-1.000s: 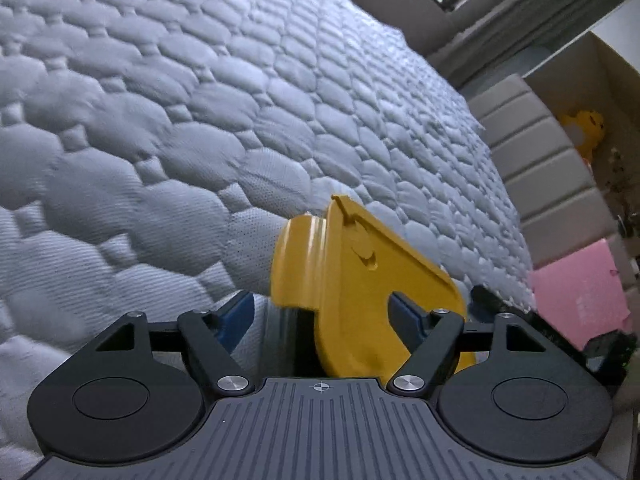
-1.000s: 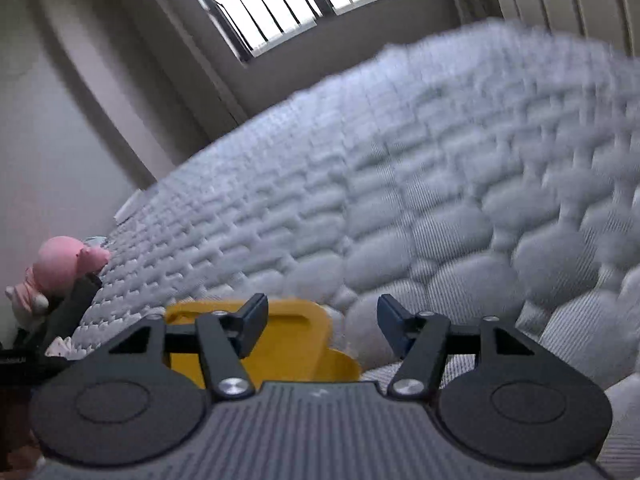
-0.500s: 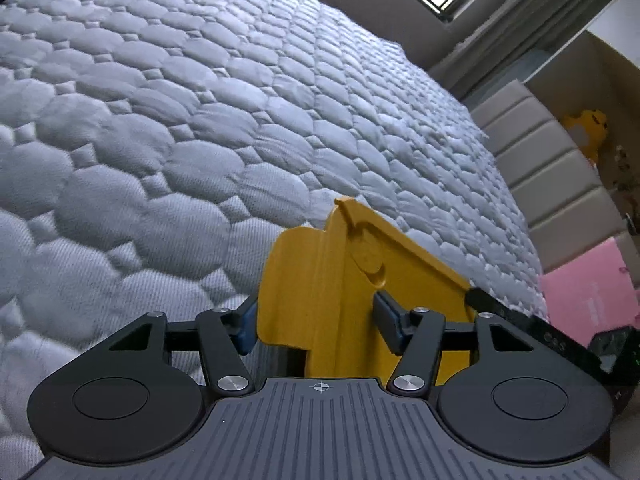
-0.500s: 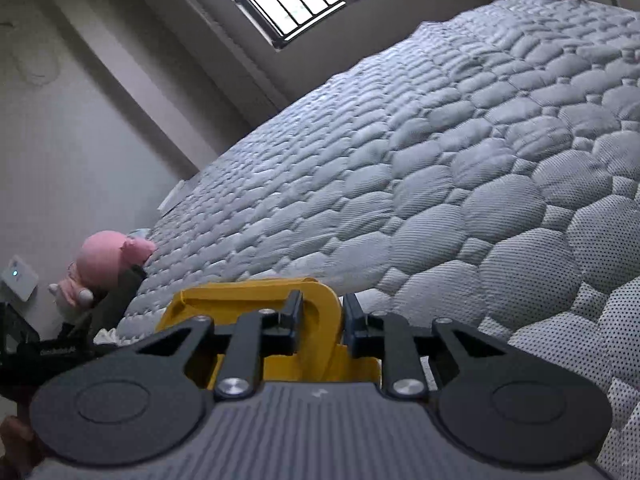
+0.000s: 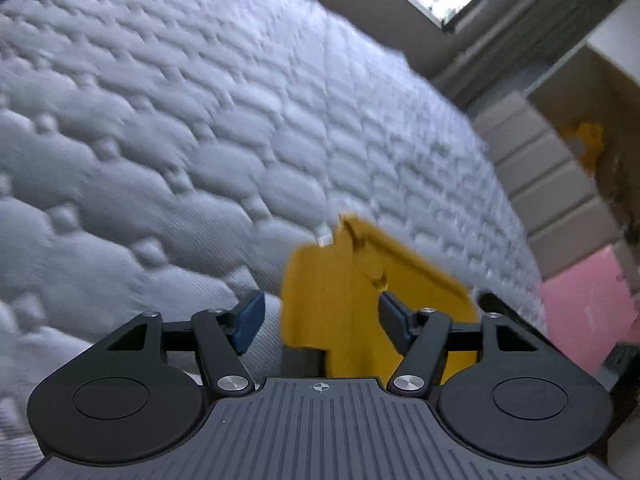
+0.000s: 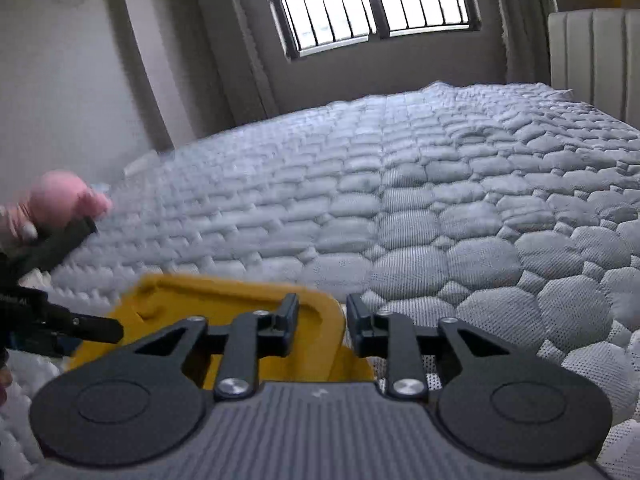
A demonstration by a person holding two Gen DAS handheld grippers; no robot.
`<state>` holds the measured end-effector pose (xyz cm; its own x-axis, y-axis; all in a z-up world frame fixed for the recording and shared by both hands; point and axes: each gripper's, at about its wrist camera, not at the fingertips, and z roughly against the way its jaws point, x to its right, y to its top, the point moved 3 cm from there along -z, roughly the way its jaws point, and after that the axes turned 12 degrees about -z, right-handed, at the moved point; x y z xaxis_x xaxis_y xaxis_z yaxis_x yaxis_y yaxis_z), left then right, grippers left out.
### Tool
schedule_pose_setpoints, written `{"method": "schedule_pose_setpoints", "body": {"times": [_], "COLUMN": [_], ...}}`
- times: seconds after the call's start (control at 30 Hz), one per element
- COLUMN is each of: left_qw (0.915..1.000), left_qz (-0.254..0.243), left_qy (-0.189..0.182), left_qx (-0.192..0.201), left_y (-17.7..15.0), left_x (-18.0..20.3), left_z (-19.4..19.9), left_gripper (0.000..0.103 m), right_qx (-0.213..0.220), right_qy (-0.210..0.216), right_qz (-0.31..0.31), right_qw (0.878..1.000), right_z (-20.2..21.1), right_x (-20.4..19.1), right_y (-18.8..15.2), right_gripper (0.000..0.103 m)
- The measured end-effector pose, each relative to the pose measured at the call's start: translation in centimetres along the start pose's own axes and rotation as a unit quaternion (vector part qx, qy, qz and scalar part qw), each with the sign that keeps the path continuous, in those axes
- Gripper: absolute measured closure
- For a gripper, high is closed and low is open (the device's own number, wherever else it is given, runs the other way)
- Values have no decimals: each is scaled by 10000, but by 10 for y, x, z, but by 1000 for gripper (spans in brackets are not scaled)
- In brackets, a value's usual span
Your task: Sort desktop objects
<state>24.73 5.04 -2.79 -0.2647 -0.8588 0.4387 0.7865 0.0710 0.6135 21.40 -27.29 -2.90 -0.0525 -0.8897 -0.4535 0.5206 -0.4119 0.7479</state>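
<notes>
A yellow plastic bin stands on the grey quilted mattress. My left gripper is open, its jaws wide on either side of the bin's near wall without pressing it. In the right wrist view the same yellow bin lies low at the left. My right gripper is closed on the bin's rim, its jaws tight on the yellow wall. The left gripper's finger shows at the bin's far left side.
A pink plush toy sits at the mattress's left edge. A padded headboard, a pink box and a shelf with a yellow toy stand to the right. A barred window is on the far wall.
My left gripper has opened wider off the bin wall. My right gripper went from open to closed on the bin rim, and both views have tilted up.
</notes>
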Motion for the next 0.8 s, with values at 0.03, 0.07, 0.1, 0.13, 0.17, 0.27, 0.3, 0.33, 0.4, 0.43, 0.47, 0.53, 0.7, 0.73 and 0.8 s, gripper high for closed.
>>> {"method": "schedule_pose_setpoints", "body": {"times": [0.03, 0.07, 0.1, 0.13, 0.17, 0.27, 0.3, 0.33, 0.4, 0.43, 0.47, 0.53, 0.7, 0.73, 0.8], "left_qw": [9998, 9991, 9984, 9980, 9974, 9982, 9984, 9984, 9965, 9956, 9957, 9944, 9940, 9961, 9980], "left_qz": [85, 174, 211, 191, 167, -44, -78, -64, 129, 234, 304, 545, 657, 484, 273], "left_qy": [31, 61, -29, -183, -342, -561, -552, -554, -673, -739, -699, -698, -691, -550, -363], "left_qx": [184, 370, 518, 567, 609, 194, 39, -124, -485, -523, -527, -570, -544, -490, -439], "left_y": [2, 5, 8, 10, 13, 12, 8, 4, -7, -11, -12, -14, -16, -16, -16], "left_x": [-2, -3, -1, 7, 15, 46, 53, 56, 53, 48, 43, 30, 20, 25, 31], "left_z": [14, 29, 39, 45, 50, 31, 20, 8, -15, -21, -25, -28, -33, -32, -30], "left_gripper": [26, 24, 20, 18, 18, 19, 25, 36, 50, 69, 78, 99, 100, 100, 100], "right_qx": [169, 322, 428, 482, 446, 155, 72, -13, -262, -406, -541, -576, -730, -735, -706], "right_qy": [26, 80, 159, 277, 414, 625, 628, 616, 585, 549, 513, 468, 334, 319, 289], "right_qz": [-76, -126, -148, -167, -180, -170, -154, -166, -290, -356, -401, -373, -152, -103, -12], "right_qw": [9998, 9994, 9988, 9983, 9980, 9978, 9979, 9980, 9975, 9970, 9964, 9965, 9967, 9967, 9971], "right_z": [9, 20, 30, 38, 43, 43, 39, 35, 25, 21, 17, 14, 8, 7, 7], "right_x": [0, -1, -3, -6, -11, -25, -29, -31, -33, -33, -32, -34, -45, -47, -49], "right_y": [1, 0, -2, -5, -9, -23, -26, -29, -33, -35, -38, -42, -45, -46, -48], "right_gripper": [56, 56, 56, 57, 58, 68, 75, 78, 82, 83, 84, 84, 85, 85, 85]}}
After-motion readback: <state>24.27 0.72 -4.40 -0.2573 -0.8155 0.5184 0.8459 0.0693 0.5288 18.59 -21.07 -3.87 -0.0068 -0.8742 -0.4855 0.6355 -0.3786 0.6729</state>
